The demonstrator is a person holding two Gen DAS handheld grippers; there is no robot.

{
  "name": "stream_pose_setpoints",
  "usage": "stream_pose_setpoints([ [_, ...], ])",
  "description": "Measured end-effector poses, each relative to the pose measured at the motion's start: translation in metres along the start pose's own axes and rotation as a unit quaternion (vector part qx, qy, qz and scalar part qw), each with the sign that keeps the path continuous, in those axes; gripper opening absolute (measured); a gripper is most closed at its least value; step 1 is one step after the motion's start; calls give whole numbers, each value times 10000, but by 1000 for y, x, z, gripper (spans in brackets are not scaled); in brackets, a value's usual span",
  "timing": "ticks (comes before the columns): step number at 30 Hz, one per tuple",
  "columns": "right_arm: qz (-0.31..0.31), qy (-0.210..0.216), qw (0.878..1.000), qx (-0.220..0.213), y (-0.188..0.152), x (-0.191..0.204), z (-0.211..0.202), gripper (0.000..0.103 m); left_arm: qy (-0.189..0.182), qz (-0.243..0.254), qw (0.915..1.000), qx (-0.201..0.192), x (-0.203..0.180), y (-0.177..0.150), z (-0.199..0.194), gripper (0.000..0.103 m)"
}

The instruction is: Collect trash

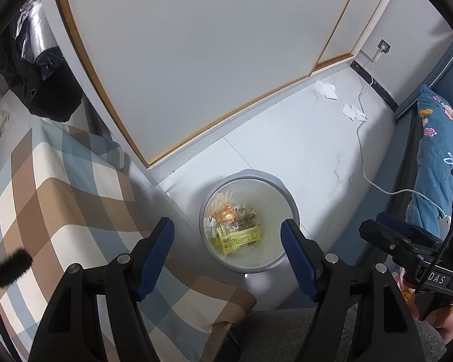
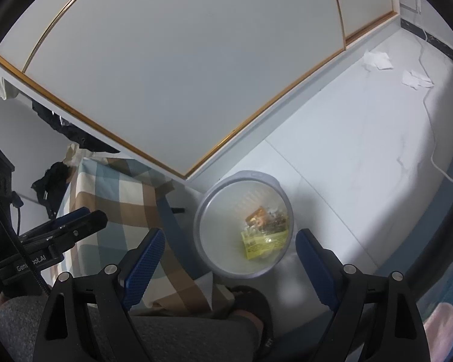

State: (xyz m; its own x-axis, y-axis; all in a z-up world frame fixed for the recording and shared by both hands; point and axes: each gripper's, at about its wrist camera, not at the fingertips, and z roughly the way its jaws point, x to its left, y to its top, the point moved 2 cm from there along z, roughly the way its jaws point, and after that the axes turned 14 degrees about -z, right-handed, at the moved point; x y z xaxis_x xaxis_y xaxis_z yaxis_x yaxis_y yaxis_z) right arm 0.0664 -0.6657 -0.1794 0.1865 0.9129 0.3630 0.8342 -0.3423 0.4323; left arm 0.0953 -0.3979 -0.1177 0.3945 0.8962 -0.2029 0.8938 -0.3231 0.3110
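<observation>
— Left gripper? 
— Low in the left wrist frame, angled steeply down, blue pads wide apart, nothing between. Also seen at left edge of the right wrist frame.

— Right gripper? 
— Bottom of its own frame, likewise tilted down, jaws spread wider, empty. From the left wrist view, sits at right edge, gripped from below by a hand.

— Anything else of the body? 
— Grey-trousered leg along the bottom, foot in a dark slipper.
</observation>
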Motion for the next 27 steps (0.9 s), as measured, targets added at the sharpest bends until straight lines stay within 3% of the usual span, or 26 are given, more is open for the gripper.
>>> stream_pose_setpoints([
  [14,6,-41,10000,11,-2,-2,1,89,-39,-31,10000,48,-2,1,2,70],
  [27,-7,-35,10000,9,-1,-3,1,89,-14,18,9996,-289,-4,0,-4,70],
])
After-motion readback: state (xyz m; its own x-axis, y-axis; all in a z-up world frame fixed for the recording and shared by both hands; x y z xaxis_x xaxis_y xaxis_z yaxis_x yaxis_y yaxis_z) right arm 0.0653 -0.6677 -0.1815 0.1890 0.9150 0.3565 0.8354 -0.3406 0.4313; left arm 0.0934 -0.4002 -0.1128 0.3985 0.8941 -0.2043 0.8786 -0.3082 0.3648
